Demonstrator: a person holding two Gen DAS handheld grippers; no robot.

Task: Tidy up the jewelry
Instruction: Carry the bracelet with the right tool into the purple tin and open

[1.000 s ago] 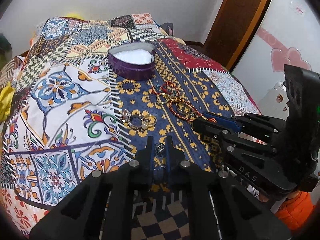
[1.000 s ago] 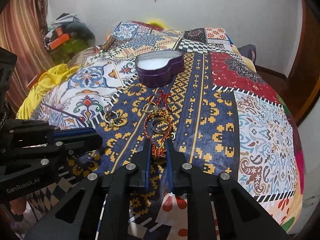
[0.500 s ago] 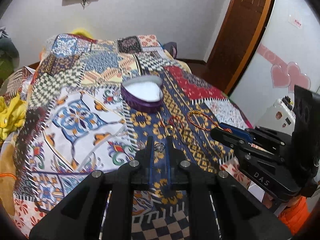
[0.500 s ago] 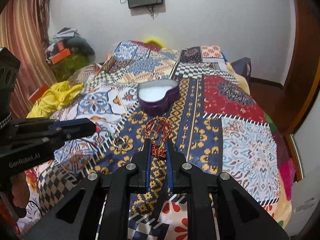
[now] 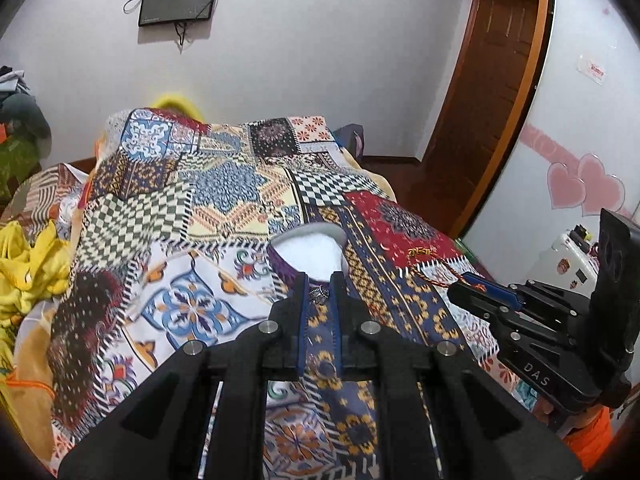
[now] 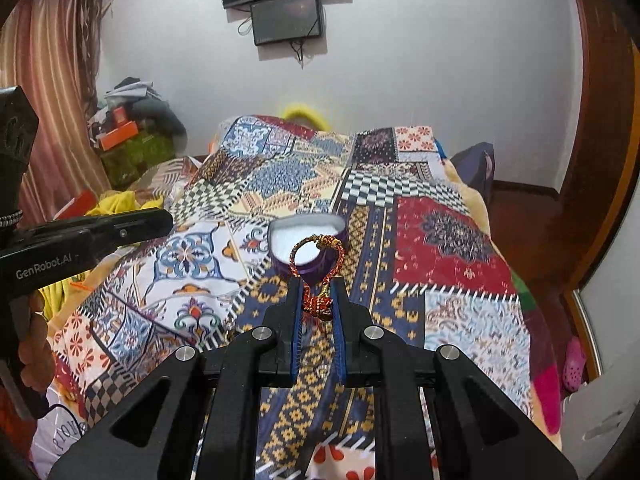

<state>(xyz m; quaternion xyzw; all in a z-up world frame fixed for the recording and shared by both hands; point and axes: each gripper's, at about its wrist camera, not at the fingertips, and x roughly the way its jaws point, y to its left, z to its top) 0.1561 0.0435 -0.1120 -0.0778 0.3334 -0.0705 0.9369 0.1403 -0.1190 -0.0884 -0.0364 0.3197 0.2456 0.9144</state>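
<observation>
The left claw (image 5: 319, 294) is nearly closed, its blue-lined fingers (image 5: 303, 312) pinching a small silver ornament (image 5: 319, 294), dark and filigreed, between their tips. The piece is too small to tell whether it is a ring or a charm. It hangs above the bedspread, just in front of the near wall of the purple heart-shaped box (image 5: 285, 265), whose white inside shows past the fingertips.

The right claw (image 6: 318, 300) is likewise clamped narrow, gripping the knotted end of a red-and-gold braided cord bracelet (image 6: 316, 270). The knot sits bunched between the blue pads (image 6: 295, 330), and the loop stands upright above the fingertips, a gold clasp at its top. Seen through the loop is the white lining of the same purple box (image 6: 334, 262), which rests on the bed beyond the claw. In the left wrist view the right claw (image 5: 466, 289) reaches in from the side with the bracelet (image 5: 434, 270) trailing out from its tip over the red patch of the spread.

The box sits near the middle of the patchwork bedspread (image 5: 168, 216), on a blue-and-gold patterned strip. Yellow cloth (image 5: 28, 260) is heaped at the bed's left edge.
</observation>
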